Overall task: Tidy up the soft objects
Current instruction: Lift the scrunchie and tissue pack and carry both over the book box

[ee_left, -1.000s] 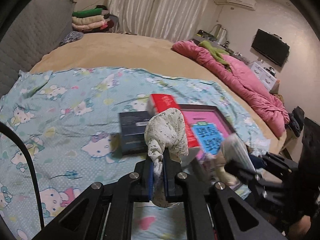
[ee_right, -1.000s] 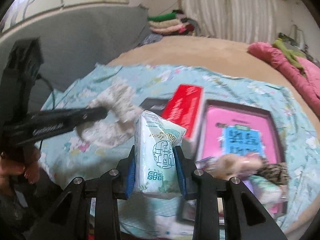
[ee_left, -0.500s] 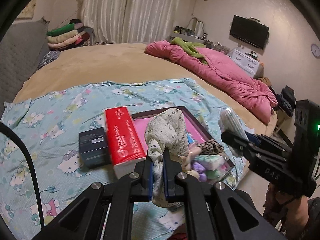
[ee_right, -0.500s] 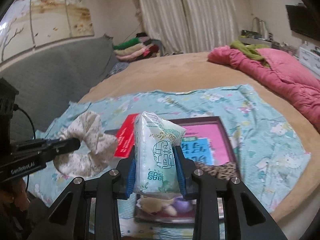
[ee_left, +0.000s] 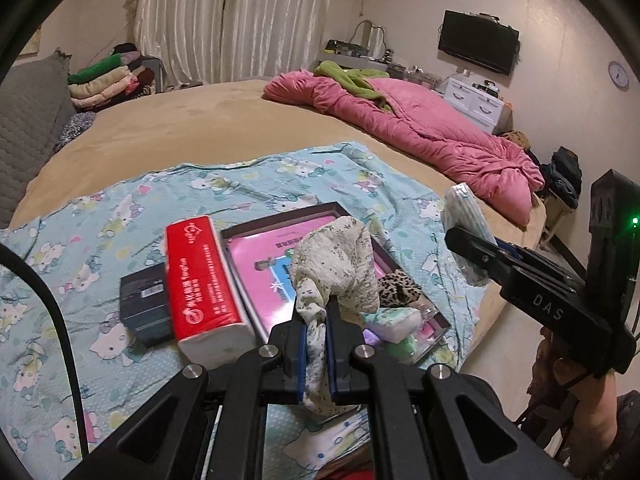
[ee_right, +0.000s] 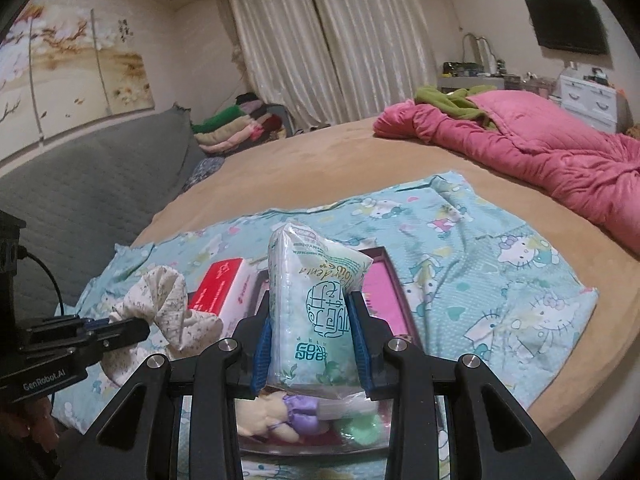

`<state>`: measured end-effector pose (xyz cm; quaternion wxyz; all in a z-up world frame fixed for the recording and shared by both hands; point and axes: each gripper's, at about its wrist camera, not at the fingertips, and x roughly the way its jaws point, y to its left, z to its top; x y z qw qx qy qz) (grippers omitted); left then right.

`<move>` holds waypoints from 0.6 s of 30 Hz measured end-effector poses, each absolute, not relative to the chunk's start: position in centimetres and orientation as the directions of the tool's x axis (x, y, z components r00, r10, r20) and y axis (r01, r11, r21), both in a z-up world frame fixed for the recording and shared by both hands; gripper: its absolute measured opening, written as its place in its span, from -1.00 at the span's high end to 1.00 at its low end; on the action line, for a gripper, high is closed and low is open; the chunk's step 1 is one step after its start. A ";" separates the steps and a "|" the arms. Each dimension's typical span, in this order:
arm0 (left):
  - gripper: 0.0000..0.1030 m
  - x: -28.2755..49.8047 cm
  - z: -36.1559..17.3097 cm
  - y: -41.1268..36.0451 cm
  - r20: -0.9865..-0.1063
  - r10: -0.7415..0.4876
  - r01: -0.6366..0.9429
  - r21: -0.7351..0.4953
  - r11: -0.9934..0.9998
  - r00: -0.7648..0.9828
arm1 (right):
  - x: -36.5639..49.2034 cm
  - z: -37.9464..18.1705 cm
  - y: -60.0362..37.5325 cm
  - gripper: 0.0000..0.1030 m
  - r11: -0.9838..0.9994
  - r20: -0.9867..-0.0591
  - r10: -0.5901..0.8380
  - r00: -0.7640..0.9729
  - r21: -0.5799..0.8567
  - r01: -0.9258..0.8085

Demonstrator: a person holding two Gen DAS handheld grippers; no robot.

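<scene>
A wide bed point(ee_left: 224, 128) fills the room, with a cartoon-cat sheet point(ee_left: 80, 240) spread over its near part and a pink quilt point(ee_left: 420, 128) bunched along the far right side, well apart from the work. On the sheet lies a dark-rimmed shallow tray point(ee_left: 280, 216) with a pink lining, holding a leopard-print piece point(ee_left: 400, 290), a pale pastel pack point(ee_left: 394, 320) and, in the right wrist view, a small plush doll point(ee_right: 276, 416) at its near end. Just left of the tray rests a red tissue pack point(ee_left: 204, 288), and left of that a dark box point(ee_left: 144, 304). Both hands carry loads above this spot: the left gripper point(ee_left: 317, 320) is clamped tight on a floral fabric scrunchie point(ee_left: 340, 268), and the right gripper point(ee_right: 312, 344) squeezes a pale green tissue packet point(ee_right: 316, 312) upright between its blue pads. The step in hand looks like the carry toward the tray, with 2 soft items not yet set down. The next move probably calls for lowering each over bare pink lining and letting go 1 at a time, so the 2 tools do not meet. The tray's near end is crowded and its rim is raised, so the far half offers the clearest landing; the bed edge curves away close on the right, while the open sheet beyond gives free room.
</scene>
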<state>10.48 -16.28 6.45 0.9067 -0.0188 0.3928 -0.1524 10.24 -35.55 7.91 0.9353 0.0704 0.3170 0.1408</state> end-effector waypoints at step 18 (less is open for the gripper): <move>0.85 14.4 0.1 -20.5 -0.790 -0.352 0.305 -0.220 0.927 0.501 | 11.1 5.1 -37.5 0.31 0.956 -0.598 0.280 0.751 0.240 -0.166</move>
